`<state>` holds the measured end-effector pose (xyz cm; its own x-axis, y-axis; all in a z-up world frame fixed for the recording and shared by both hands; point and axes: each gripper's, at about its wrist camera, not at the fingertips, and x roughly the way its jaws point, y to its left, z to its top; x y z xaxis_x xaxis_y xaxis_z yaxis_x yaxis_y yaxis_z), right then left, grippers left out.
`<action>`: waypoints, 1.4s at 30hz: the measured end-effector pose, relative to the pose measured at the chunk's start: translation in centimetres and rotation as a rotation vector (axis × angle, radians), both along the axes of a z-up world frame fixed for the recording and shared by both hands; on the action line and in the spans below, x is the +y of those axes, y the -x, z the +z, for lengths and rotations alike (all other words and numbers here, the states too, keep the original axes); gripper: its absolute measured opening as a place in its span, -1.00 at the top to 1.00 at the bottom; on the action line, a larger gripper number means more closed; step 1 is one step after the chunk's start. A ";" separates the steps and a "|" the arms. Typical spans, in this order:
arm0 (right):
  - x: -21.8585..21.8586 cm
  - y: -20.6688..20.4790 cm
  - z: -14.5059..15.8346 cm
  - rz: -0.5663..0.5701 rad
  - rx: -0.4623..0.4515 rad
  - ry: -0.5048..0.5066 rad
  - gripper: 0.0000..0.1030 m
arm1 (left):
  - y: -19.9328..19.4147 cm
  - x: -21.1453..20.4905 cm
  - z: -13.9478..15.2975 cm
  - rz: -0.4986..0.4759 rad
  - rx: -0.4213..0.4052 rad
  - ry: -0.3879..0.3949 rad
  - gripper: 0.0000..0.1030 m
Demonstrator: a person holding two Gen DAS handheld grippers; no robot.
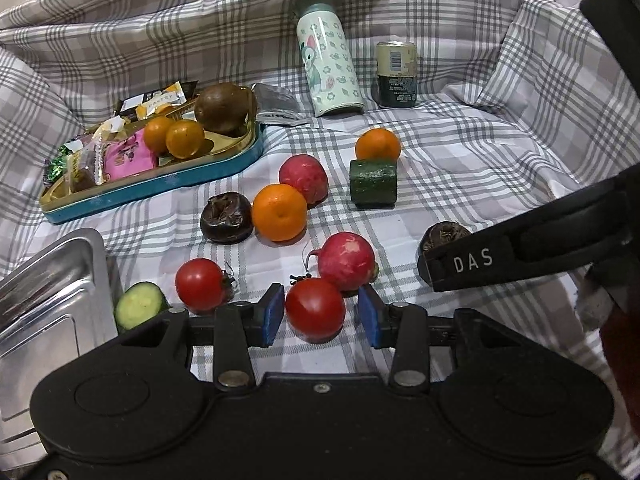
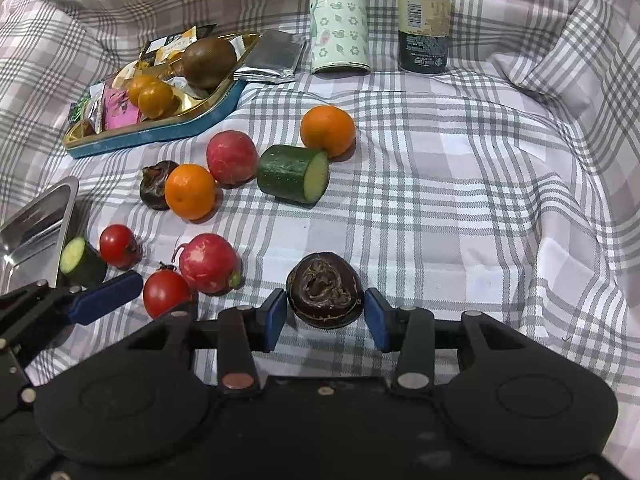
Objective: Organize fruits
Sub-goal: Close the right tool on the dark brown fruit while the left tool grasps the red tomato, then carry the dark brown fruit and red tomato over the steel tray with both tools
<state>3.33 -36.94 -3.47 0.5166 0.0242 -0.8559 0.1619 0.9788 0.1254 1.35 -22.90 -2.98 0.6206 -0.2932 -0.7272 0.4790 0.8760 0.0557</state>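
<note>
My left gripper (image 1: 321, 315) is open around a red tomato (image 1: 315, 308) that lies on the checked cloth; a slim gap shows at the right pad. A second tomato (image 1: 200, 285) and a red radish (image 1: 347, 260) lie close by. My right gripper (image 2: 326, 318) stands open around a dark water chestnut (image 2: 324, 294) resting on the cloth, with its pads almost touching the chestnut's sides. In the left wrist view the right gripper's black finger (image 1: 460, 264) partly hides that chestnut (image 1: 444, 234). Two oranges (image 2: 190, 191) (image 2: 327, 130) lie loose farther back.
A steel tray (image 1: 48, 288) sits at the left with a cucumber slice (image 1: 138, 305) beside it. A teal tin (image 1: 160, 184) holds snacks, a kiwi and two small oranges. A cucumber chunk (image 2: 294, 173), another radish (image 2: 231, 157), another chestnut (image 2: 156, 184), a bottle (image 2: 338, 16) and a can (image 2: 423, 32) stand behind.
</note>
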 end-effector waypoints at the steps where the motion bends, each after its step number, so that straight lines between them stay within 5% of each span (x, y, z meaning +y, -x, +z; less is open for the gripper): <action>1: 0.0 -0.1 0.0 -0.004 -0.002 0.002 0.10 | -0.1 0.0 -0.1 0.004 -0.002 0.005 0.14; 12: 0.1 0.0 0.3 -0.027 -0.041 0.064 0.15 | -0.4 3.0 1.2 0.065 0.035 0.141 0.22; 21: 0.9 0.3 3.0 -0.073 -0.230 0.001 0.14 | 0.5 8.2 4.2 0.164 -0.029 0.172 0.22; 27: 5.3 -0.9 3.9 0.022 -0.313 -0.078 0.14 | 0.4 12.6 5.3 0.283 -0.075 0.145 0.22; 42: 18.0 -1.3 3.0 0.339 -0.372 -0.097 0.14 | -0.2 21.7 4.4 0.505 -0.091 0.084 0.22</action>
